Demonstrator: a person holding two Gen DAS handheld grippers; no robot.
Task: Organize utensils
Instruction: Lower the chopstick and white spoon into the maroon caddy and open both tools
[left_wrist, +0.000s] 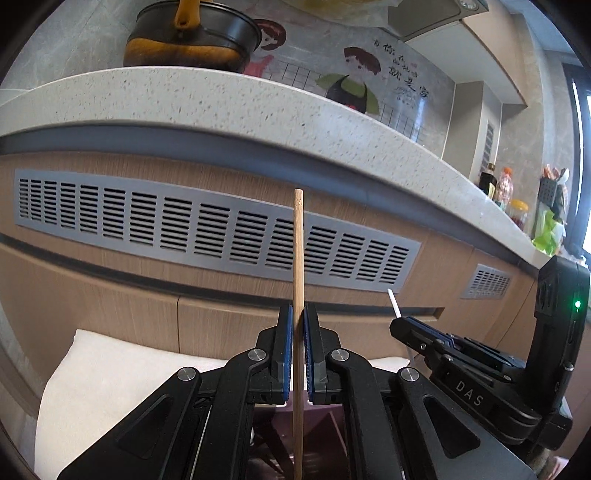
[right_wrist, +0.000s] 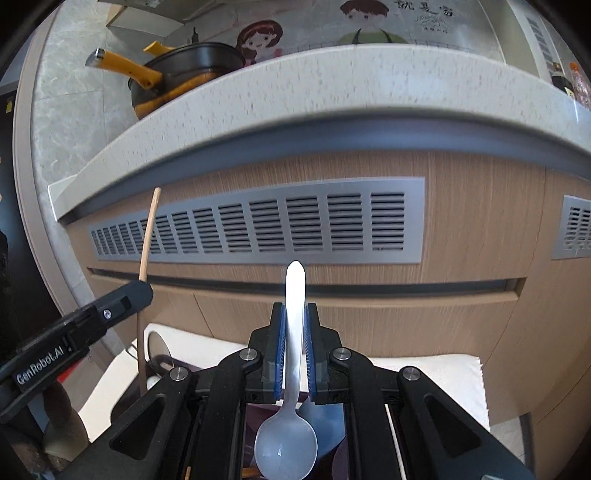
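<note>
My left gripper (left_wrist: 298, 314) is shut on a wooden chopstick (left_wrist: 297, 251), held upright in front of the cabinet face. The chopstick (right_wrist: 147, 240) and the left gripper (right_wrist: 140, 291) also show at the left of the right wrist view. My right gripper (right_wrist: 294, 314) is shut on the handle of a white plastic spoon (right_wrist: 294, 295); its bowl hangs low between the gripper arms. The right gripper (left_wrist: 397, 325) shows at the right of the left wrist view with the white spoon handle tip (left_wrist: 393, 302) sticking up.
A speckled stone countertop (left_wrist: 221, 99) runs above wooden cabinets with grey vent grilles (left_wrist: 207, 229). A black and orange pot (left_wrist: 192, 40) stands on the counter. Bottles and jars (left_wrist: 504, 188) sit at the far right. A white cloth (left_wrist: 110, 369) lies below the grippers.
</note>
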